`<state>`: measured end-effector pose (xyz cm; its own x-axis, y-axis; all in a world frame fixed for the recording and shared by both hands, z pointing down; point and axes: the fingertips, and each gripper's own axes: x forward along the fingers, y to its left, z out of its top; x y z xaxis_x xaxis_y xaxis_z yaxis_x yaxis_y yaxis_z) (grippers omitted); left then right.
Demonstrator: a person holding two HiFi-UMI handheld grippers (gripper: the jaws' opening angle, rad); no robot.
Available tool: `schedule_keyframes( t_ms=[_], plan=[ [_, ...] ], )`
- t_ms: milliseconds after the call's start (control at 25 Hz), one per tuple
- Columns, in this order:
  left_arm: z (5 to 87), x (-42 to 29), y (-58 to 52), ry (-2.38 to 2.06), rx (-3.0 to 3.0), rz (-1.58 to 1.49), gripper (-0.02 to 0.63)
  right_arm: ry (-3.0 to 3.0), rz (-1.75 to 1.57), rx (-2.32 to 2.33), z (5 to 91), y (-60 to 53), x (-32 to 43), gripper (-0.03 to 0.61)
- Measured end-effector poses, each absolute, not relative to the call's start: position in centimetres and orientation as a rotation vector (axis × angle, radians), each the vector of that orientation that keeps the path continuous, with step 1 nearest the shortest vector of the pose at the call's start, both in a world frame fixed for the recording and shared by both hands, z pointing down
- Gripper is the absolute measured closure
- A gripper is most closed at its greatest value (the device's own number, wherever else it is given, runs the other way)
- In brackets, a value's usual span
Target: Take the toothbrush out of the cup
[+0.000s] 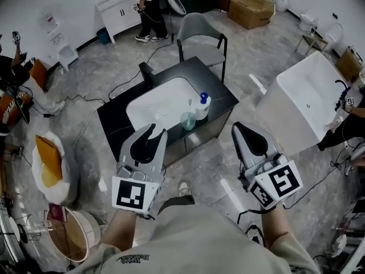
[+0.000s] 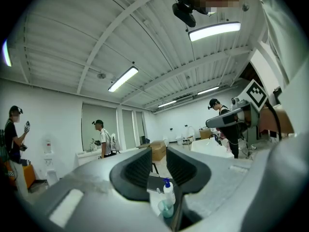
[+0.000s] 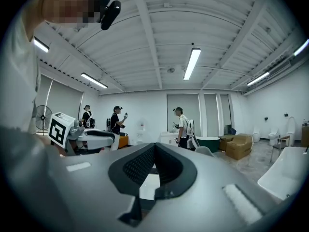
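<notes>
— Where is the cup?

— The cup [image 1: 188, 120] stands on the black counter [image 1: 114, 121], at the right rim of the white sink [image 1: 149, 108]. A soap bottle [image 1: 203, 106] with a blue pump is just beside it.

— And the toothbrush?

— It's too small to tell from the cup in any view, so I can't say how it sits.

— What about the left gripper?

— The left gripper [image 1: 157, 132] points toward the counter, well apart from the cup. Its fingers are spread with nothing between the pads. Its own view looks through the gap at the cup and the bottle, both far off.

— The right one?

— The right gripper [image 1: 238, 129] is off to the right of the counter, also well apart from the cup. Its fingertips are pressed together and pinch nothing. Behind the tips, the pads leave a small gap that shows a bit of white sink.

— Anything else nearby?

— A grey chair [image 1: 199, 39] stands behind the counter, and a white tub [image 1: 308, 96] is to the right.
</notes>
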<state>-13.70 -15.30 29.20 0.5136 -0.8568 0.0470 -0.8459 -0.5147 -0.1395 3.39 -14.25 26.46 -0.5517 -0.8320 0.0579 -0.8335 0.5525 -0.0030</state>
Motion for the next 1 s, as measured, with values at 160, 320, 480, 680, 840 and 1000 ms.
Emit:
schedule_keyframes(
  t_ms=[160, 320, 480, 680, 840, 1000],
  plan=[
    [29.8, -14.8, -19.0, 1.472, -2.67, -0.177, 0.512, -2.714, 0.038, 1.477, 26.6, -17.9, 1.8, 0.575],
    [30.4, -15.4, -21.5, 1.456, -2.694, -0.189, 0.512, -2.697, 0.061, 1.505, 27.1, -20.3, 1.4, 0.575],
    [31.5, -15.4, -23.0, 1.465, -2.712, -0.201, 0.512, -2.684, 0.083, 1.509, 28.0, -21.8, 1.7, 0.575],
    [32.2, -14.4, -24.3, 1.455, -2.721, -0.211, 0.512, -2.675, 0.12, 1.48, 29.0, -23.4, 2.7, 0.575],
    [32.7, -13.1, -24.9, 1.463, -2.732, -0.247, 0.512, -2.688, 0.146, 1.439, 29.5, -24.6, 3.4, 0.575],
    [33.6, -11.0, -24.8, 1.397, -2.775, -0.248, 0.494, -2.7, 0.177, 1.415, 30.3, -25.4, 4.5, 0.575]
  ],
)
